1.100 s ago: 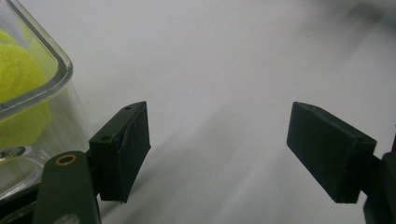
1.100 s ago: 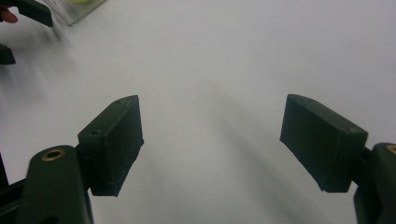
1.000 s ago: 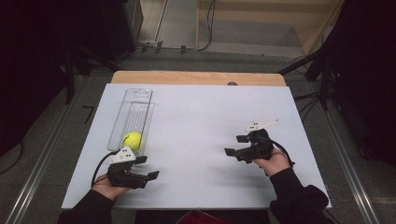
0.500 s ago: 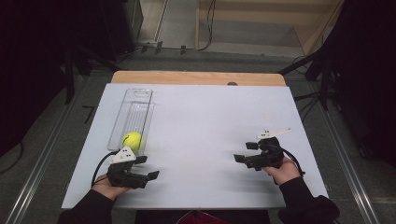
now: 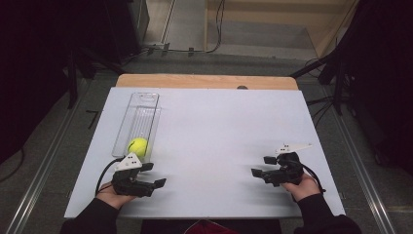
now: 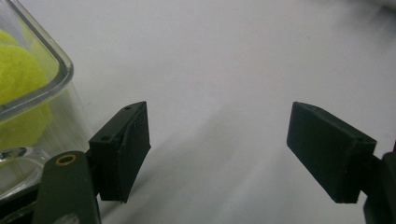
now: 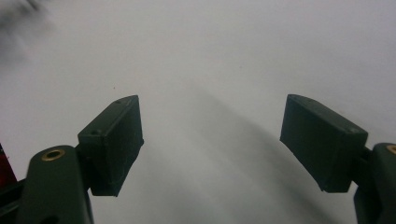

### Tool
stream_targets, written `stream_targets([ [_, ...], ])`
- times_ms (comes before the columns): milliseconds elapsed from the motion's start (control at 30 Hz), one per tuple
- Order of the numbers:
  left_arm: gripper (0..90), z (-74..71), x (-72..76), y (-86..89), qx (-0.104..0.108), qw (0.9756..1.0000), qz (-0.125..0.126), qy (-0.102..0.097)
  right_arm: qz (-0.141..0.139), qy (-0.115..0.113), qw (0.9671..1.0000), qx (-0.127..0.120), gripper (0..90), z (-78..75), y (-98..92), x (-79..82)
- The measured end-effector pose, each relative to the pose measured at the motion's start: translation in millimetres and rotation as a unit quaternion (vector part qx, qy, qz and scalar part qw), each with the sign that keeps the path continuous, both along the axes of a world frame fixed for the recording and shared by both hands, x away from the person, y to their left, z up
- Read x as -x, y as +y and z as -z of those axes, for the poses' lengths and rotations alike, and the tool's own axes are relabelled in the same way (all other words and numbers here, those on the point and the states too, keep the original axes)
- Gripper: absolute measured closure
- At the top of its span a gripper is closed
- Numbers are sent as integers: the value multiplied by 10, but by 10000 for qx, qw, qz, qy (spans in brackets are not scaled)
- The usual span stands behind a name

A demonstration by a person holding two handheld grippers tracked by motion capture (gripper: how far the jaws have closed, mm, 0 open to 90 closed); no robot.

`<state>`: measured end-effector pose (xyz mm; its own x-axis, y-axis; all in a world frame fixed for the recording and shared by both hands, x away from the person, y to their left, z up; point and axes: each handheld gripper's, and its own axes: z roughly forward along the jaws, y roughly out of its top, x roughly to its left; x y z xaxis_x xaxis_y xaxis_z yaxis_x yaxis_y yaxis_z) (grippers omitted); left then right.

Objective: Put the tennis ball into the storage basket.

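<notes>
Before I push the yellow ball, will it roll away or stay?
The tennis ball is round, so it probably rolls easily. The clear container walls around it would likely stop it sideways. Its fuzzy surface should grip, not slip.

In the high view, the middle of your white board (image 5: 219, 131) lies open between both hands. At the left stands a clear tray (image 5: 139, 117) with a ball (image 5: 137, 146), just beside your left gripper (image 5: 155, 175).

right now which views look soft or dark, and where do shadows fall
High view: surroundings nearly black, white table evenly lit. Left gripper view: tennis ball blurred at the edge, soft shadow beneath the jaws. Right gripper view: top-left corner smeared, faint diagonal shadow on the table.
</notes>
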<state>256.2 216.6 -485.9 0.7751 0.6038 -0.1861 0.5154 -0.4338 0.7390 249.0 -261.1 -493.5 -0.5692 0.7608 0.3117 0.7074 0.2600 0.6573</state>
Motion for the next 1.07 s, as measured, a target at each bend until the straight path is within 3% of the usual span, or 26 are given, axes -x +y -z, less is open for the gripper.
stream_targets([
  [233, 220, -2, 0, -1, -24, 10000, -10, 1, 8, 3, 10000, -39, 192, 49, -42, 57],
  [1067, 219, 3, -7, -3, -38, 10000, 11, 17, 27, 53, 9999, -81, 192, 83, -50, 28],
])
